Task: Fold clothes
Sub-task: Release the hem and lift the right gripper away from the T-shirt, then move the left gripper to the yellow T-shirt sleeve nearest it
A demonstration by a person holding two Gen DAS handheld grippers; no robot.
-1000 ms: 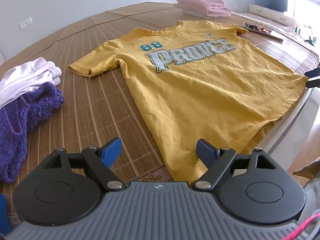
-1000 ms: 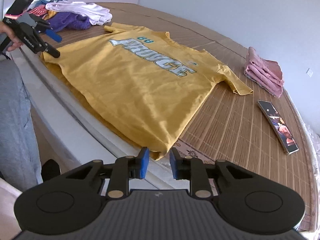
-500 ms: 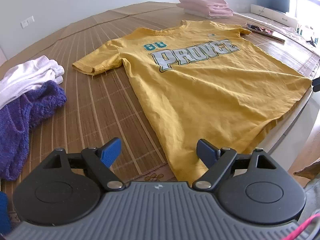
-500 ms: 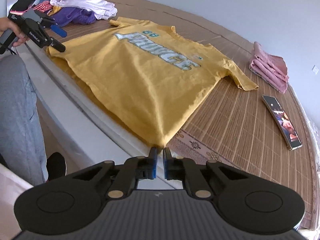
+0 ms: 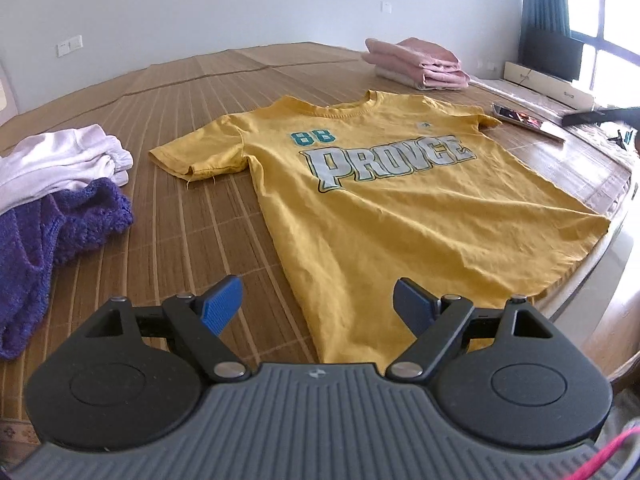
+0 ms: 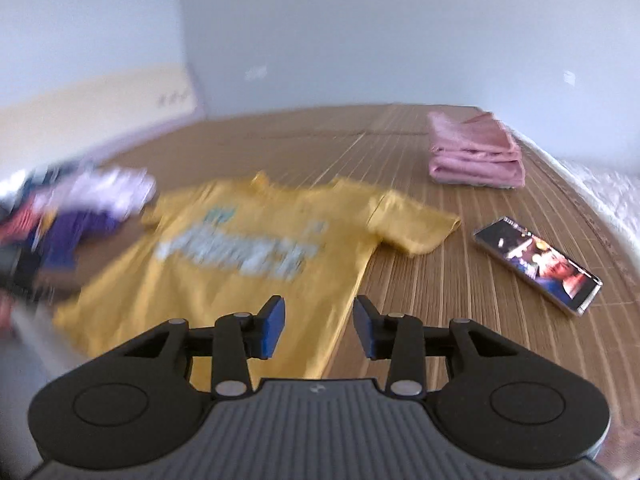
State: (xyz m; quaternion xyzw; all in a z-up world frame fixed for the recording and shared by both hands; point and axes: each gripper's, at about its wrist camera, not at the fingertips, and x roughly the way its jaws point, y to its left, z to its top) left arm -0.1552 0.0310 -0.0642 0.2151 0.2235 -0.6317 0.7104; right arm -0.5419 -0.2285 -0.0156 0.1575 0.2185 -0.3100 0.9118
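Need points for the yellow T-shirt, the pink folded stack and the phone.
yellow T-shirt (image 5: 400, 216), left wrist view, on the chest below the lettering.
pink folded stack (image 6: 476, 156), right wrist view, on its front side.
phone (image 6: 538, 264), right wrist view, on the lit screen.

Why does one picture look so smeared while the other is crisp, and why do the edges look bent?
Right wrist view: motion blur smears the yellow T-shirt and its lettering, though the phone reads fairly clearly. Left wrist view: sharp, the shirt's print legible, with bright daylight from the window. Both views: fisheye lenses curve the woven mat.
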